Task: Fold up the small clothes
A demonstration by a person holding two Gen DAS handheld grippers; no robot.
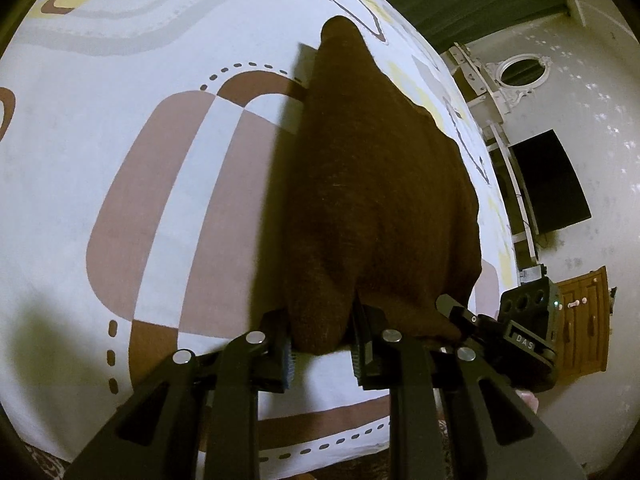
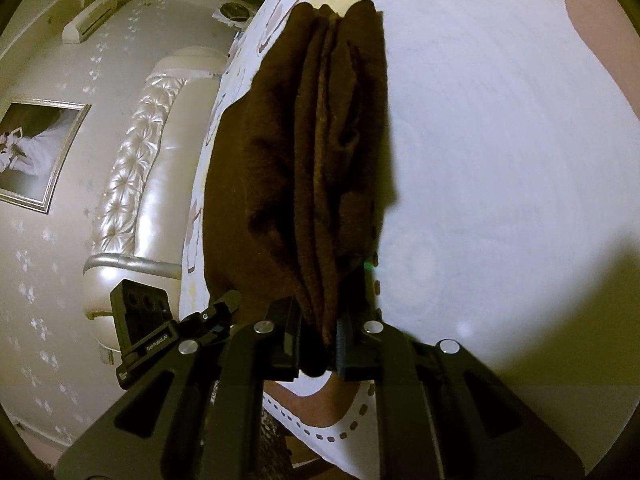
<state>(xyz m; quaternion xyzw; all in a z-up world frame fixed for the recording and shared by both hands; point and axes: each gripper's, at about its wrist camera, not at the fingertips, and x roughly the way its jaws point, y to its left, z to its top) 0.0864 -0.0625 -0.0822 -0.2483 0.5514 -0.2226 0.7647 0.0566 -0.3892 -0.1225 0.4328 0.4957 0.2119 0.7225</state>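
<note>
In the left wrist view, the left gripper [image 1: 322, 346] has its jaws nearly closed, and a thick bunch of the brown cloth [image 1: 376, 200] sits between them, pressed from both sides. From the jaws the cloth spreads upward in the picture, toward 12 o'clock, and it gets narrow at the far end. It hangs over the bed sheet [image 1: 120, 160], which is white with brown and yellow shapes. One part of the cloth also goes toward 3 o'clock, where the tip of the right gripper [image 1: 460, 312] touches its lower edge.

In the right wrist view, the right gripper [image 2: 320, 336] is closed almost fully on the same brown cloth [image 2: 312, 152]. Here several folded layers of it are seen from the edge, pinched together between the two pads. The cloth rises from the jaws toward 12 o'clock, and its top end is over the bed sheet [image 2: 500, 160]. At 9 o'clock from the jaws, a padded headboard [image 2: 160, 184] stands against the wall, well apart from the cloth. So both tongs hold one edge of the cloth, each at its own place, near to each other.
</note>
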